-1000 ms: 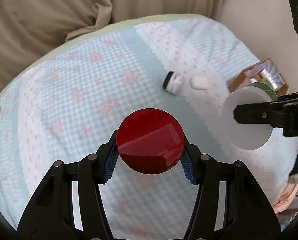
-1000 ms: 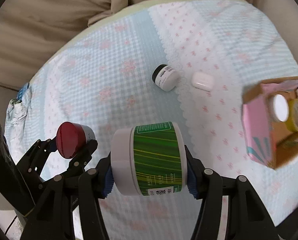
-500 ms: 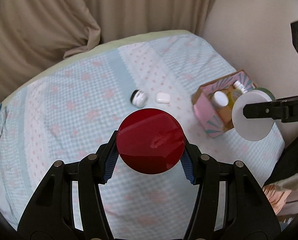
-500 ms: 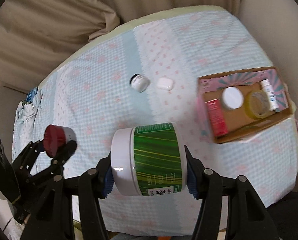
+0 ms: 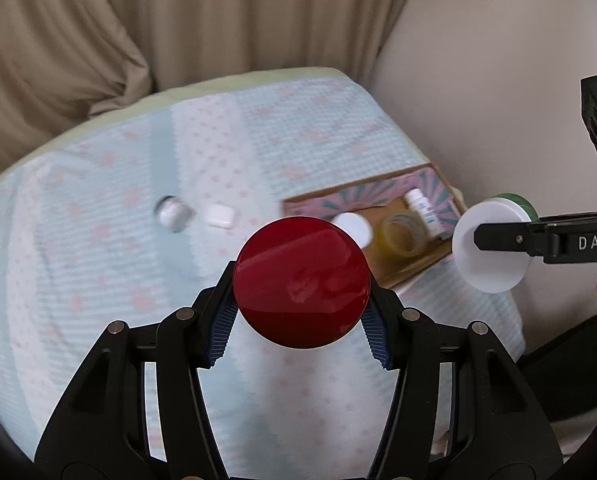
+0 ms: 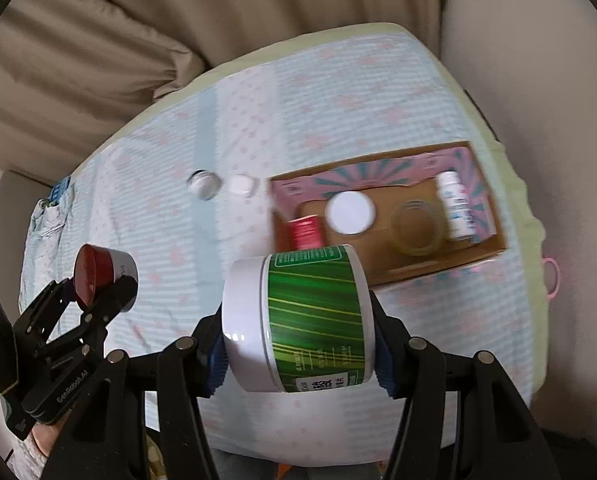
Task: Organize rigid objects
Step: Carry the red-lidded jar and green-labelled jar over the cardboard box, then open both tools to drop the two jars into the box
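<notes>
A: What does each claw hold?

B: The left claw (image 5: 300, 322) grips a red-lidded jar (image 5: 301, 282), lid facing the camera. The right claw (image 6: 298, 354) clamps a green-labelled jar (image 6: 298, 320) lying sideways, white lid to the left. Both hang above the bed (image 6: 338, 92) with its checked cover.

A: And the cardboard box (image 6: 434, 264)?

B: It sits open at the right side of the bed. Inside, from left to right: a red packet (image 6: 305, 233), a white round lid or jar (image 6: 351, 212), a yellowish tape roll (image 6: 417, 227), and a small white bottle (image 6: 456, 204) at the far right.

A: Anything loose?

B: A small blurred jar (image 6: 205, 184) and a white case (image 6: 242, 185) lie just beside each other, left of the box.
</notes>
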Demonstrator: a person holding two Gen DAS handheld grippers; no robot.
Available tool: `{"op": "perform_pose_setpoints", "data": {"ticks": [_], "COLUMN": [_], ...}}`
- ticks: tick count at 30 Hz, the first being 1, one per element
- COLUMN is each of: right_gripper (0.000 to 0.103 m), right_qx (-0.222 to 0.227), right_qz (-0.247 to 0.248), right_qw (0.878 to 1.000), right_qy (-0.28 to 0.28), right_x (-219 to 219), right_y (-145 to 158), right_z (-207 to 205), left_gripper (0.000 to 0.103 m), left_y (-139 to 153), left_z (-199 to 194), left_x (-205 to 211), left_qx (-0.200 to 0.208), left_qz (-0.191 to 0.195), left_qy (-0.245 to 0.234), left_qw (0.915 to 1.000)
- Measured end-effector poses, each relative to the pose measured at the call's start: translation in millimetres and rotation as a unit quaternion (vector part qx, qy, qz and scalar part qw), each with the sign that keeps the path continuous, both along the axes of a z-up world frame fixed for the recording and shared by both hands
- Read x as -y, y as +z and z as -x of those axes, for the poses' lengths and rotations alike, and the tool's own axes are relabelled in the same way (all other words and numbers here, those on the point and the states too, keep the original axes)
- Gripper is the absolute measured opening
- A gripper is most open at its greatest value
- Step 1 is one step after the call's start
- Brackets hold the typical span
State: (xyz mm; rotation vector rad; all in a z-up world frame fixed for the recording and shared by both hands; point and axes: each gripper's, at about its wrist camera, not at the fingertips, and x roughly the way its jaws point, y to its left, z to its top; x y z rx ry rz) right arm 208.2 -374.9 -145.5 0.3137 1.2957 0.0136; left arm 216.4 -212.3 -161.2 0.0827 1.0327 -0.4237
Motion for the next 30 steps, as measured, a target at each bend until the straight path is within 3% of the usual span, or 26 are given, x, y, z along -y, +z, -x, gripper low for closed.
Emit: {"op": "perform_pose_setpoints", "data": {"ticks": [8,14,30], "right_gripper": [0.054,0.054,0.054], "right_qx": [-0.023,-0.041,-0.094], "right_qz": [-0.002,-0.028,-0.085], "right_qw": [0.999,0.997,0.991], "right_qy": [-0.036,-0.063,-0.050], "right_x": [99,143,159], "right_y": [-36,-72,-171], "right_z": [-14,-32,-83], "left_gripper": [0.052,0.052,0.052], "left_y": [-51,-95,-202], "left_z": [-20,-45,-81], "left_x": [87,125,177], "left_qx": [-0.038,-0.069,-0.144], "left_qz": [0.008,-0.004,-0.073], "left_qy": [-0.016,-0.028,-0.065], "left_qw": [0.9991,0.9972,0.9847]}}
